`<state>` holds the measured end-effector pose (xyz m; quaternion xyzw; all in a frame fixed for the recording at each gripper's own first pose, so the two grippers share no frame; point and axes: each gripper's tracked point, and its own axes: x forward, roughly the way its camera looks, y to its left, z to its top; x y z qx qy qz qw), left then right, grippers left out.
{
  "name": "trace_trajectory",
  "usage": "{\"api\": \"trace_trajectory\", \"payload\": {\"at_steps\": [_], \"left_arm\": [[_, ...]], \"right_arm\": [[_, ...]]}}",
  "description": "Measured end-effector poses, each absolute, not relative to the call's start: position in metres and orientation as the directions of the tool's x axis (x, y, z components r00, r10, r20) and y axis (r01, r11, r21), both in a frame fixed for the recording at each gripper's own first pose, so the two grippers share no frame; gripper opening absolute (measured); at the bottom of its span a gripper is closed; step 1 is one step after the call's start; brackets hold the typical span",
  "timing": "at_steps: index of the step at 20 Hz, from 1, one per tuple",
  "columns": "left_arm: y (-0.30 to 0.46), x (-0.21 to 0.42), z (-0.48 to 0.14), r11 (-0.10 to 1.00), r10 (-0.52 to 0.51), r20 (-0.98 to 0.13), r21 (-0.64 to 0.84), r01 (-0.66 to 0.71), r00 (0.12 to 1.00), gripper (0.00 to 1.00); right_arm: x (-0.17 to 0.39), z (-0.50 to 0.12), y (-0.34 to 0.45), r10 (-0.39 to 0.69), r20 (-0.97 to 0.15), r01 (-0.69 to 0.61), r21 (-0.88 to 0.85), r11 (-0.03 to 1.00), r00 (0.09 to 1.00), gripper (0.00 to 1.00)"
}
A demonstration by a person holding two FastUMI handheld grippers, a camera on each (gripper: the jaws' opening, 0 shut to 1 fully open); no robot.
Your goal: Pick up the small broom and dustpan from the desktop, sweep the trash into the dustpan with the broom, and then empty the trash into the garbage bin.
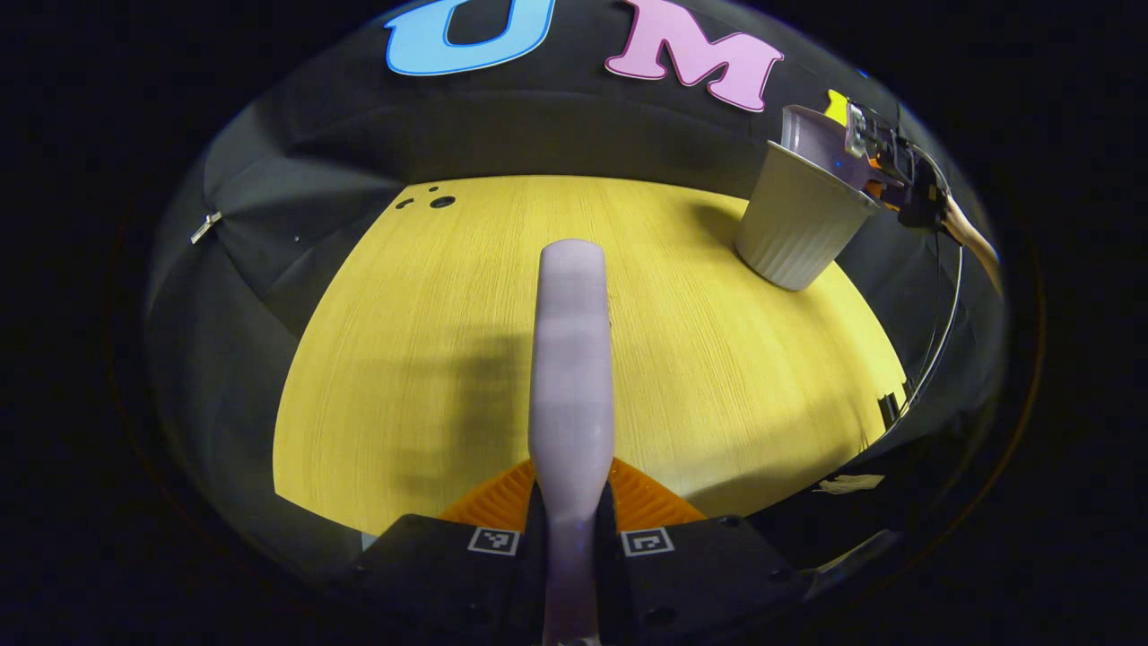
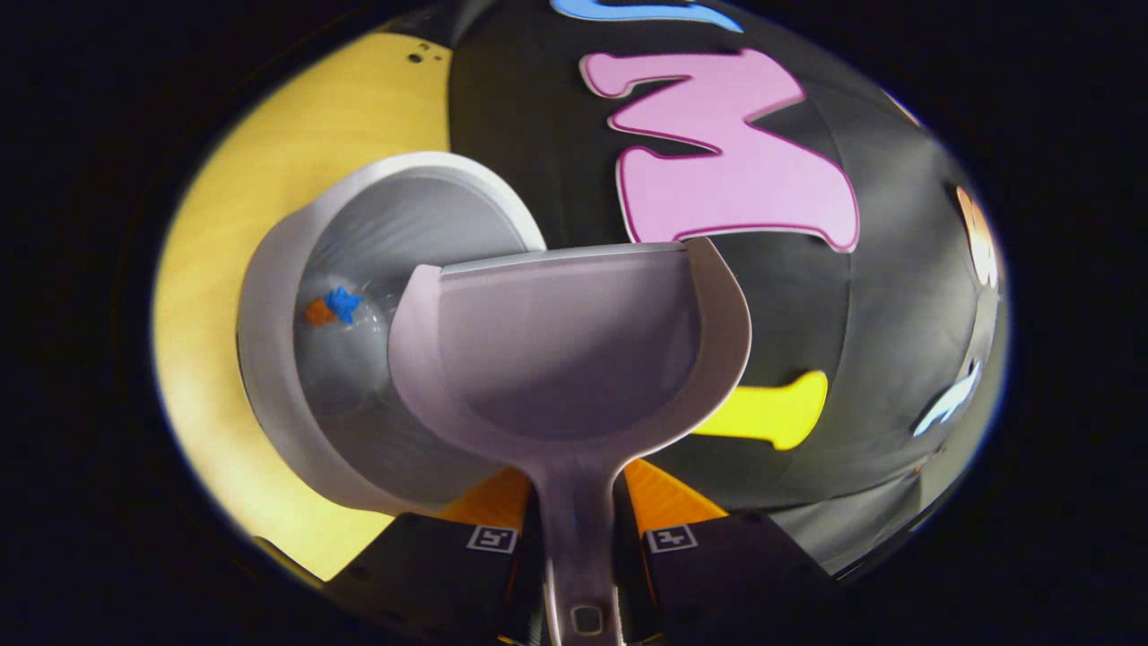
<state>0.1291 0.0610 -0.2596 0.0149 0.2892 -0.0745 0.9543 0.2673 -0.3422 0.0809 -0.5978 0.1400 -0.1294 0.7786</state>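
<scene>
Near the far right edge of the yellow worktop (image 1: 430, 359), the ribbed bin (image 1: 794, 229) holds blue and orange scraps (image 2: 334, 307). The right gripper (image 2: 578, 502), clamped on the dustpan (image 2: 565, 350) handle, tips it over the bin's rim. The left gripper (image 1: 571, 502) is clamped on the broom (image 1: 572, 359), above the worktop's middle.

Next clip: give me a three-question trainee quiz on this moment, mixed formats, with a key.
1. True or false: the dustpan is tipped over the bin's opening.
2. Which tool does the left gripper hold? A) the broom B) a cup C) a sponge
3. Fill in: the bits inside the bin are orange and ____.

Key: 1 true. 2 A, both fingers clamp its handle. 3 blue; scraps lie at the bin's bottom.
</scene>
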Motion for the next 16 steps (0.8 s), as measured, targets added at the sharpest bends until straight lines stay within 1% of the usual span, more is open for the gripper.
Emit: {"api": "trace_trajectory", "payload": {"at_steps": [1, 2, 5, 6, 7, 8, 10, 12, 14, 16], "left_arm": [[0.06, 0.13, -0.257, 0.989, -0.132, -0.552, -0.014, 0.149, 0.823, 0.27], [0.056, 0.132, -0.253, 0.989, -0.135, -0.546, -0.026, 0.144, 0.827, 0.27], [0.049, 0.138, -0.244, 0.991, -0.13, -0.54, -0.057, 0.118, 0.831, 0.27], [0.046, 0.14, -0.239, 0.992, -0.127, -0.535, -0.064, 0.11, 0.836, 0.27], [0.044, 0.141, -0.235, 0.992, -0.125, -0.532, -0.07, 0.104, 0.838, 0.23], [0.042, 0.142, -0.23, 0.992, -0.123, -0.53, -0.075, 0.098, 0.839, 0.27], [0.039, 0.144, -0.221, 0.992, -0.122, -0.525, -0.082, 0.093, 0.842, 0.27], [0.035, 0.146, -0.214, 0.992, -0.123, -0.515, -0.079, 0.096, 0.848, 0.27], [0.037, 0.152, -0.21, 0.995, -0.104, -0.502, -0.063, 0.083, 0.859, 0.27], [0.042, 0.159, -0.212, 0.997, -0.077, -0.502, -0.06, 0.055, 0.861, 0.27]], "right_arm": [[0.267, 0.083, -0.342, -0.369, -0.088, 0.042, -0.943, 0.329, 0.925, 0.37], [0.263, 0.084, -0.342, -0.369, -0.129, 0.048, -0.9, 0.433, 0.921, 0.37], [0.259, 0.078, -0.344, -0.34, -0.244, 0.033, -0.768, 0.64, 0.908, 0.37], [0.259, 0.077, -0.345, -0.326, -0.264, 0.044, -0.712, 0.701, 0.908, 0.37], [0.257, 0.081, -0.344, -0.307, -0.266, 0.064, -0.651, 0.756, 0.914, 0.37], [0.259, 0.085, -0.341, -0.278, -0.254, 0.083, -0.582, 0.809, 0.926, 0.37], [0.255, 0.095, -0.335, -0.241, -0.26, 0.105, -0.446, 0.889, 0.935, 0.37], [0.257, 0.098, -0.327, -0.195, -0.272, 0.107, -0.306, 0.946, 0.942, 0.37], [0.256, 0.104, -0.316, -0.151, -0.255, 0.102, -0.196, 0.975, 0.955, 0.37], [0.252, 0.11, -0.296, -0.103, -0.202, 0.074, -0.146, 0.987, 0.974, 0.37]]}}
